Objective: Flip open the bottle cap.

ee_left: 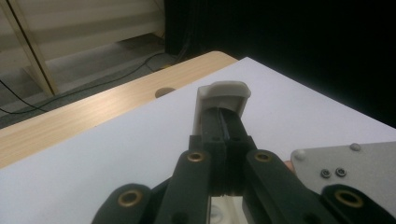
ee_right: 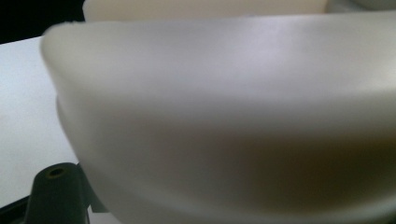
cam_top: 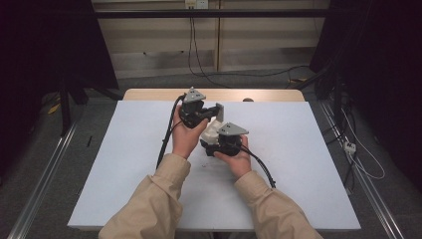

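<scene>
Here, item by item, one view after another.

High view. One white plastic piece [cam_top: 213, 128], pale and curved, sits near the middle of the white board [cam_top: 124, 164] that covers the table [cam_top: 149, 94]. It lies between two grippers, one per hand. The left gripper [cam_top: 215, 110] reaches to the far end of the piece; the right gripper [cam_top: 211, 144] meets its near end. Judged purpose: holding both ends keeps the piece steady between the hands, perhaps to pull it apart or press it together. Count: one piece, two grippers, two hands, two beige sleeves [cam_top: 164, 179], two black cables [cam_top: 166, 137]. A grey three-cornered plate tops each gripper.

Left gripper view. The black jaws stand together, and a white cap-like end of the plastic piece [ee_left: 223, 93] sits over their tips. The left gripper [ee_left: 225, 128] seems drawn narrow with the cap wrapped round it; whether the pads pinch a wall of the piece I cannot tell. One round hole [ee_left: 164, 91] shows in the bare wooden strip of the table [ee_left: 70, 116].

Right gripper view. The plastic piece [ee_right: 233, 116] looms very close as a smooth, rounded white wall. One black jaw link shows at bottom left. The jaws are closed narrow, judged clamped on the piece's edge, though the contact itself is hidden.
</scene>
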{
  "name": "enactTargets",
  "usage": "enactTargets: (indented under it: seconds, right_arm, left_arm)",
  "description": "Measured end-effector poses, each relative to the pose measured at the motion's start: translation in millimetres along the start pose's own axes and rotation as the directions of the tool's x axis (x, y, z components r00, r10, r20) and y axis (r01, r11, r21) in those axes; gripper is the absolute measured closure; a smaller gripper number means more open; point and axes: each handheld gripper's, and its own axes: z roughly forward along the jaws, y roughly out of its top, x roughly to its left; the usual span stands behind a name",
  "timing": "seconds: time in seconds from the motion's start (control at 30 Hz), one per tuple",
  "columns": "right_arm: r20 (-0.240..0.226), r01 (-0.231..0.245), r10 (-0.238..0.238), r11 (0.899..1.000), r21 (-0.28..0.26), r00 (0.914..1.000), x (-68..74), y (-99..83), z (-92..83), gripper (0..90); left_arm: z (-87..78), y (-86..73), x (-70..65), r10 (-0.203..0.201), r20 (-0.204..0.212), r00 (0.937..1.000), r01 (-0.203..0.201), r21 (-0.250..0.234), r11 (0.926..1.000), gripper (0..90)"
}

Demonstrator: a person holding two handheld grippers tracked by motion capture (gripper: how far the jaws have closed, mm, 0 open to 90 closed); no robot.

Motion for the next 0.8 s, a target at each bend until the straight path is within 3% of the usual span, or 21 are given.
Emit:
enactTargets:
  seconds: [0.8]
  right_arm:
    - [0.001,-0.001,0.001,1.000,0.001,1.0000,0.1,-0.1,0.0,18.5]
  left_arm:
    - [10.3,0.6,2.2,0.001,0.001,1.0000,-0.001,0.000,1.0000,90.0]
